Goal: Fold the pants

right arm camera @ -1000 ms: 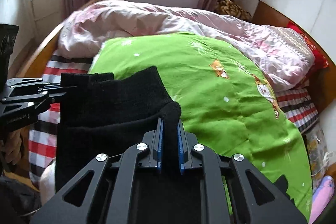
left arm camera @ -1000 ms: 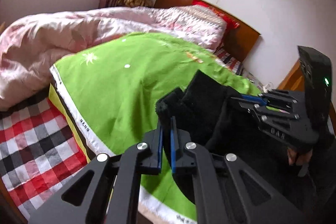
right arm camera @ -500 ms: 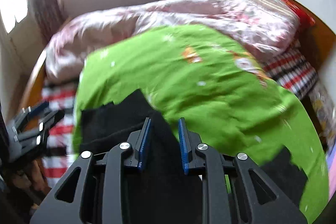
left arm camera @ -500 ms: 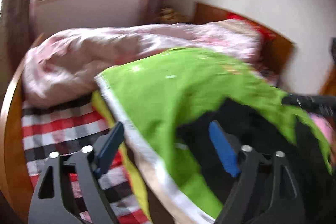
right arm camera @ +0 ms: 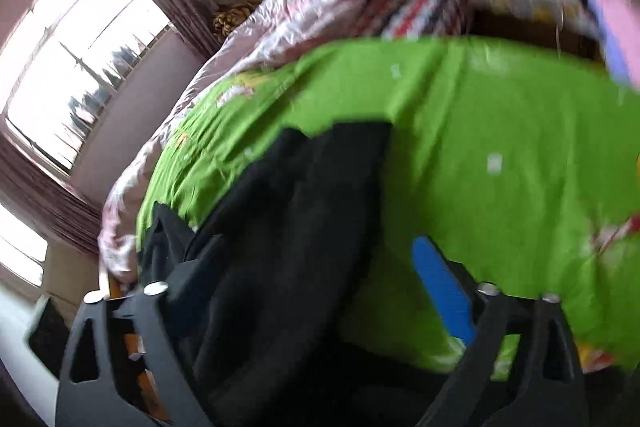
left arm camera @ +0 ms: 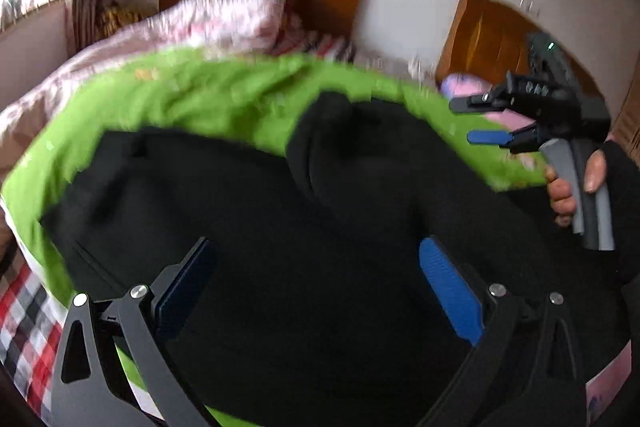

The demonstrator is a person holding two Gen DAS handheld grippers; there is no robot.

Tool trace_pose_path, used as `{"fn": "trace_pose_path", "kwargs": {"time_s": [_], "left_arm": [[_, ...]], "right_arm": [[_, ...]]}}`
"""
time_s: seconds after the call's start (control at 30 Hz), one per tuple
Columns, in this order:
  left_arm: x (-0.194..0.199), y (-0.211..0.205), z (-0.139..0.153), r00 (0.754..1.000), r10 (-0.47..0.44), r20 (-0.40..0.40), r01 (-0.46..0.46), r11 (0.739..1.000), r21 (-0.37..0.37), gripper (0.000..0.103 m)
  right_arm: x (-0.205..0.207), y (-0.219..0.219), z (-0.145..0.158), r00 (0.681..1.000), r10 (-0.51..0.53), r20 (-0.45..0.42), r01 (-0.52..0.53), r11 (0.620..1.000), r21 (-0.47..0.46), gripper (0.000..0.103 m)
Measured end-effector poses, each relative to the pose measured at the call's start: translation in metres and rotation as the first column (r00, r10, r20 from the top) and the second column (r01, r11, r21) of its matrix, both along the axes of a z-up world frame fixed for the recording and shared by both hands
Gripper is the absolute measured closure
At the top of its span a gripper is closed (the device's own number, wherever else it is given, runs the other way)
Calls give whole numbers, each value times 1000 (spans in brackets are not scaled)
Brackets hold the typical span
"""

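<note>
Jaws opening on both the left gripper (left arm camera: 316, 283) and right gripper (right arm camera: 316, 267), no longer pinching the black pants (left arm camera: 320, 227). Now dropped flat on the green blanket (right arm camera: 500, 131), nothing gripped.

My left gripper (left arm camera: 316, 279): matte black linkage arms with triangular cut-outs, silver round screws at the pivots, blue ribbed pads (left arm camera: 448, 291) on the fingers. Left pad looks darker, in shade. My right gripper (left arm camera: 476, 121), seen from the left camera: same black build, blue pad, a row of small screws on top, grey handle and trigger, a small green light on the black housing above. My hand (left arm camera: 576, 183) wears a black sleeve (left arm camera: 624, 195) reaching the knuckles. Both views blurred.
</note>
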State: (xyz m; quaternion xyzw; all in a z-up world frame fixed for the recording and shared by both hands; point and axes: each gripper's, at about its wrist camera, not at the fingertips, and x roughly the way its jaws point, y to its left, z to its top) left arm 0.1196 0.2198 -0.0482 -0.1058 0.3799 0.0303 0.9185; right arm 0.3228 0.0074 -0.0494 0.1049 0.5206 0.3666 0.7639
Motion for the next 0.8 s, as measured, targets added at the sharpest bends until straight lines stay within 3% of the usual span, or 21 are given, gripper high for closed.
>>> {"fn": "trace_pose_path", "kwargs": {"time_s": [0.03, 0.07, 0.1, 0.13, 0.17, 0.2, 0.27, 0.4, 0.5, 0.63, 0.67, 0.7, 0.8], "left_arm": [[6, 1, -11, 999, -1, -49, 0, 1000, -23, 2], [7, 6, -19, 997, 1, -75, -4, 999, -39, 2], [7, 7, -18, 998, -1, -63, -1, 999, -43, 2], [7, 10, -17, 998, -7, -62, 2, 998, -69, 2], [7, 16, -16, 998, -1, -62, -5, 996, -89, 2], [5, 23, -12, 998, 20, -54, -26, 994, -110, 2], [-8, 41, 3, 997, 71, -7, -71, 986, -151, 2], [-32, 88, 24, 979, 189, 81, -165, 958, -236, 2], [-49, 124, 18, 953, 297, 66, -267, 920, -286, 2], [-73, 157, -6, 924, 383, -17, -367, 871, -327, 2], [-79, 161, -12, 916, 399, -33, -388, 865, -319, 2], [-85, 168, -17, 907, 417, -49, -411, 858, -306, 2], [-106, 184, -25, 880, 468, -75, -468, 833, -295, 2]], "right_arm": [[-1, 2, -7, 999, 9, -30, -9, 1000, -4, 26], [-3, 7, -14, 998, 37, -56, -37, 999, 9, 38], [-5, 13, -19, 996, 64, -65, -62, 998, 21, 51], [-7, 18, -22, 995, 75, -66, -74, 997, 16, 57], [-11, 24, -22, 996, 77, -38, -77, 997, -4, 80], [-16, 28, -18, 998, 69, 6, -69, 997, -21, 87], [-35, 36, 7, 986, 88, 139, -88, 996, -6, 89], [-93, 87, 62, 920, 235, 312, -238, 971, -31, 89], [-139, 147, 75, 852, 387, 352, -378, 921, -97, 88], [-191, 210, 48, 767, 563, 307, -532, 826, -186, 68], [-206, 224, 37, 737, 613, 286, -579, 790, -200, 46], [-215, 232, 29, 719, 637, 277, -599, 771, -218, 33], [-237, 249, 10, 686, 679, 262, -626, 734, -263, 32]]}}
